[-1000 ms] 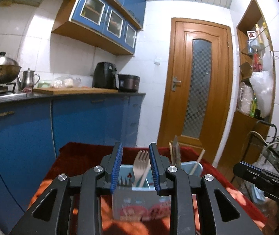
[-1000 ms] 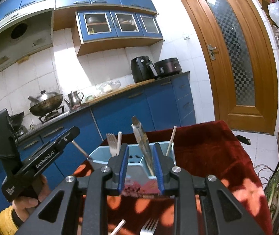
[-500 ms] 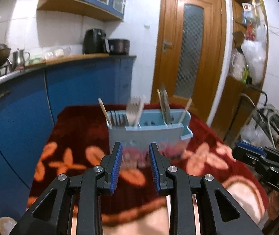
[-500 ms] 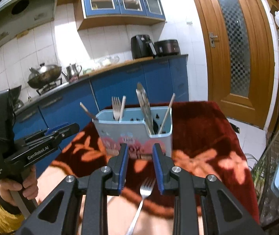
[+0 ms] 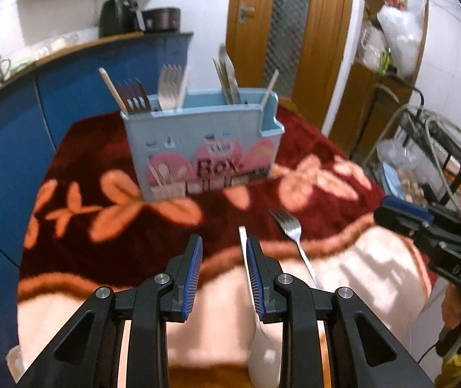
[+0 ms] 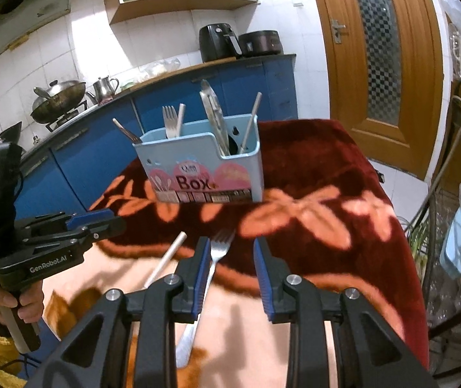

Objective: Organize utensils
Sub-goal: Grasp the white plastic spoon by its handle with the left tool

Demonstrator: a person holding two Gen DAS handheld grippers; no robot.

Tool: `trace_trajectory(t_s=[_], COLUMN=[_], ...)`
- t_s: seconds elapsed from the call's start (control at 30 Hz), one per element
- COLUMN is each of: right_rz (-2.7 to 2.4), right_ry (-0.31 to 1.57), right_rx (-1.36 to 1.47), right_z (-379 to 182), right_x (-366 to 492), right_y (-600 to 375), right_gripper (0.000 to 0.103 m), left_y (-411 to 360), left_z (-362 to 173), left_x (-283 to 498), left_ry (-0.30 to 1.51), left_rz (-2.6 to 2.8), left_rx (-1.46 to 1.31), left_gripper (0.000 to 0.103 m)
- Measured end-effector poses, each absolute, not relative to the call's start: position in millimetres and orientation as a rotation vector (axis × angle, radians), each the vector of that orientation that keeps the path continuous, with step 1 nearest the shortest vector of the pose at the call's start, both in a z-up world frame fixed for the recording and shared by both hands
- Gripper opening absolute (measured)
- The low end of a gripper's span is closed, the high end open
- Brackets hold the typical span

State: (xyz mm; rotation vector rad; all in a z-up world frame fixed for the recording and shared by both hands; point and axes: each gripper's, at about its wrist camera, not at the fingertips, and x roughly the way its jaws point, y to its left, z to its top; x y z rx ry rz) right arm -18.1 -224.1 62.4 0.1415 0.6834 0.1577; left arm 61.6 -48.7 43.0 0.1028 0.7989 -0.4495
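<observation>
- A table under a dark red blanket (image 5: 107, 148) with orange leaf shapes stands in a kitchen with blue cabinets (image 6: 198, 90), white wall tiles and a wooden door (image 6: 382, 58); a wok (image 6: 57, 95) and kettle (image 6: 105, 85) sit on the far counter.
- The pale blue utensil box (image 5: 198, 148) stands upright at the far middle of the table, holding forks, chopsticks and tongs with their long axes roughly vertical (tines up).
- A loose fork (image 6: 212, 265) lies flat on the near part of the blanket, its long axis running near to far, tines toward the box.
- A white chopstick (image 6: 165, 258) lies just left of the fork, angled far-right.
- The left gripper (image 5: 224, 255) hovers above the near blanket, fingers spread, nothing between them; the chopstick (image 5: 242, 242) shows against its right finger.
- The right gripper (image 6: 232, 255) hovers with fingers spread; the fork passes beside its left finger, contact unclear.
- Only the right wrist view shows the stove side and the person's hand (image 6: 20, 304) on the left handle; only the left wrist view shows the cluttered shelf (image 5: 392, 32) at far right.
</observation>
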Motion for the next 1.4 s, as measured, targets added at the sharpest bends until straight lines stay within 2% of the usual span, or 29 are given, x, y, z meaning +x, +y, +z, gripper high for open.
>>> trace_trajectory(t_s=[0.6, 0.7, 0.77, 0.83, 1.0, 1.4], right_rz=[0.124, 0.126, 0.128, 0.131, 0.139, 0.186], right_ry=[0.746, 0.757, 0.762, 0.767, 0.787, 0.876], right_rx=[0.195, 0.194, 0.186, 0.18, 0.174, 0.114], right_z=[38, 37, 36, 36, 34, 30], right_x=[-26, -25, -24, -24, -22, -9], right_y=[-253, -255, -254, -254, -253, -235], right_gripper=[0.033, 0.033, 0.033, 0.033, 0.033, 0.033], left_y=[-75, -79, -81, -82, -78, -62], left_z=[0, -3, -6, -10, -14, -3], left_x=[86, 93, 100, 106, 119, 108], left_ry=[1.118, 1.156, 1.198, 1.252, 1.333, 1.219], left_rz=[-0.514, -0.521, -0.533, -0.558, -0.591, -0.588], left_rx=[0.148, 0.166, 0.163, 0.136, 0.073, 0.005], left_gripper=[0.028, 0.019, 0.018, 0.009, 0.007, 0.006])
